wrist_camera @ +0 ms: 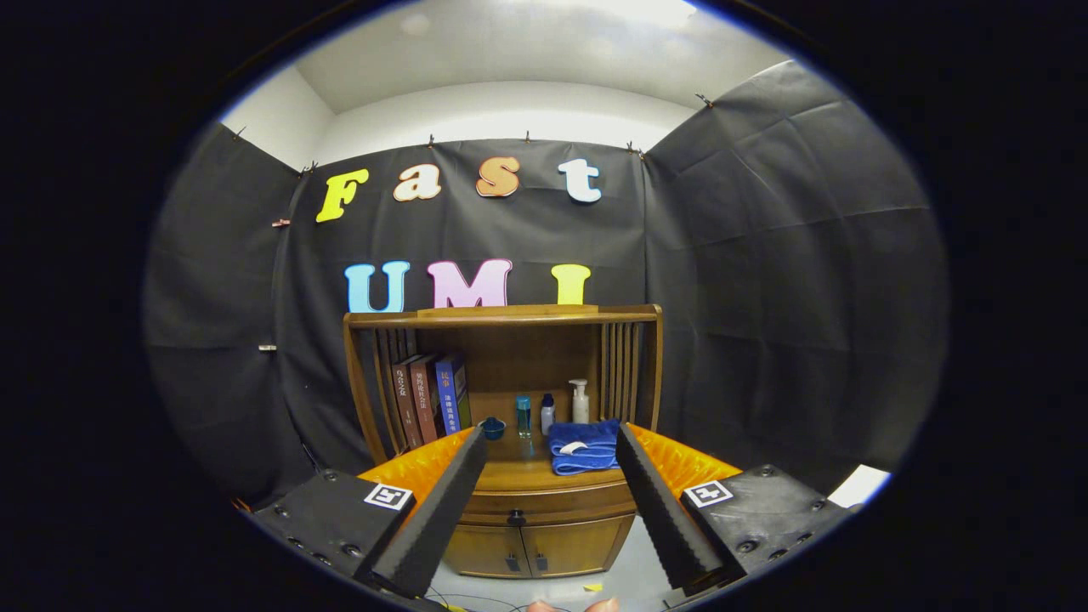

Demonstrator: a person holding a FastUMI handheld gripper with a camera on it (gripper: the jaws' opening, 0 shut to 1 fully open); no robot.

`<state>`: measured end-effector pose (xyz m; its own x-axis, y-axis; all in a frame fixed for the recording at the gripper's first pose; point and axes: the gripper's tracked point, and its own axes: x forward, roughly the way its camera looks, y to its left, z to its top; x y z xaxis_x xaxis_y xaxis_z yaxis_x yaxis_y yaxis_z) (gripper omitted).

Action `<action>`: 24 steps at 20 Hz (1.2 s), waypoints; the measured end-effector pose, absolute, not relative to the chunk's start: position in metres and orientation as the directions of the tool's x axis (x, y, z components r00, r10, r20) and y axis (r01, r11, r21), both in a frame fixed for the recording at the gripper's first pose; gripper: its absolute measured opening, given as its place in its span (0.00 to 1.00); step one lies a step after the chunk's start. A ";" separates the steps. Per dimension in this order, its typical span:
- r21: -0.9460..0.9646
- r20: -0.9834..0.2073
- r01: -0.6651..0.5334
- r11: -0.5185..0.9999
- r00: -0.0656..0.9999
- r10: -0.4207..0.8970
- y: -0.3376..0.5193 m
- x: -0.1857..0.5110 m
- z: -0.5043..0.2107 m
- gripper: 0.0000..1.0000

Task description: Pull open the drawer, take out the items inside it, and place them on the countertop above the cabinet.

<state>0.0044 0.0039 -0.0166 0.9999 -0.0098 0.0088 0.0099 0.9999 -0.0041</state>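
A wooden cabinet (501, 399) stands some way ahead of my gripper (551, 442), against the black cloth wall. Its drawer (544, 510) is closed, with a dark round knob (516, 516) at the middle of its front. The countertop (518, 463) above the drawer carries a folded blue towel (585, 446). My gripper is open, its two fingers spread wide with nothing between them; the drawer front shows in the gap between them. What is inside the drawer is hidden.
On the countertop also stand a small blue cup (492, 427), a blue bottle (523, 416), a small white bottle (547, 414) and a pump bottle (580, 401). Three books (432, 398) lean at the left. Two small cabinet doors (531, 548) sit below the drawer.
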 end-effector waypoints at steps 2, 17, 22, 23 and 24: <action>-0.022 0.004 0.005 1.000 1.000 -0.005 0.007 0.013 -0.035 1.00; -0.065 -0.106 -0.030 0.997 0.994 0.023 0.046 0.115 -0.266 0.99; -0.048 -0.169 -0.059 0.997 0.984 0.050 0.064 0.162 -0.330 0.99; -0.032 -0.181 -0.060 0.998 0.982 0.053 0.067 0.171 -0.342 0.99; -0.029 -0.194 -0.057 0.998 0.980 0.050 0.068 0.182 -0.354 0.99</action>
